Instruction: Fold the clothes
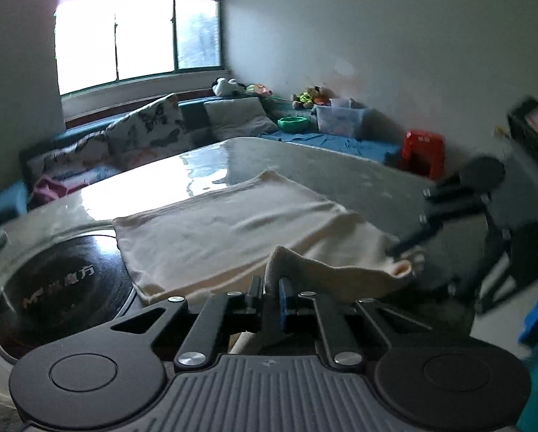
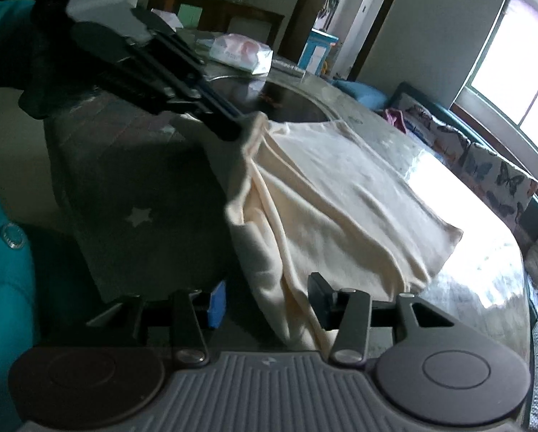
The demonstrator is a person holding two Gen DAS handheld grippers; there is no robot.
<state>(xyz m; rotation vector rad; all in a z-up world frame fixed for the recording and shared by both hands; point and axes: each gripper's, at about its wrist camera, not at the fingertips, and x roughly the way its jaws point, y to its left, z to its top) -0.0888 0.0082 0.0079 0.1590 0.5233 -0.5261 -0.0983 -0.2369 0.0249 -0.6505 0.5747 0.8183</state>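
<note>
A cream garment (image 1: 225,230) lies spread on the glossy table (image 1: 304,165), and its near edge hangs over the table's side (image 2: 269,252). My left gripper (image 1: 272,298) is shut on a raised fold of that near edge; the right wrist view shows the same pinch (image 2: 242,127) from the side. My right gripper (image 2: 269,302) stands open with the hanging cloth between its fingers, a gap showing beside the blue pad (image 2: 216,304). In the left wrist view the right gripper (image 1: 407,250) is at the garment's right corner.
A round black cooktop (image 1: 60,288) is set into the table left of the garment. A tissue pack (image 2: 240,50) lies at the table's far end. A red stool (image 1: 423,151) and a sofa with butterfly cushions (image 1: 143,129) stand beyond. A teal sleeve (image 2: 2,288) is at the left.
</note>
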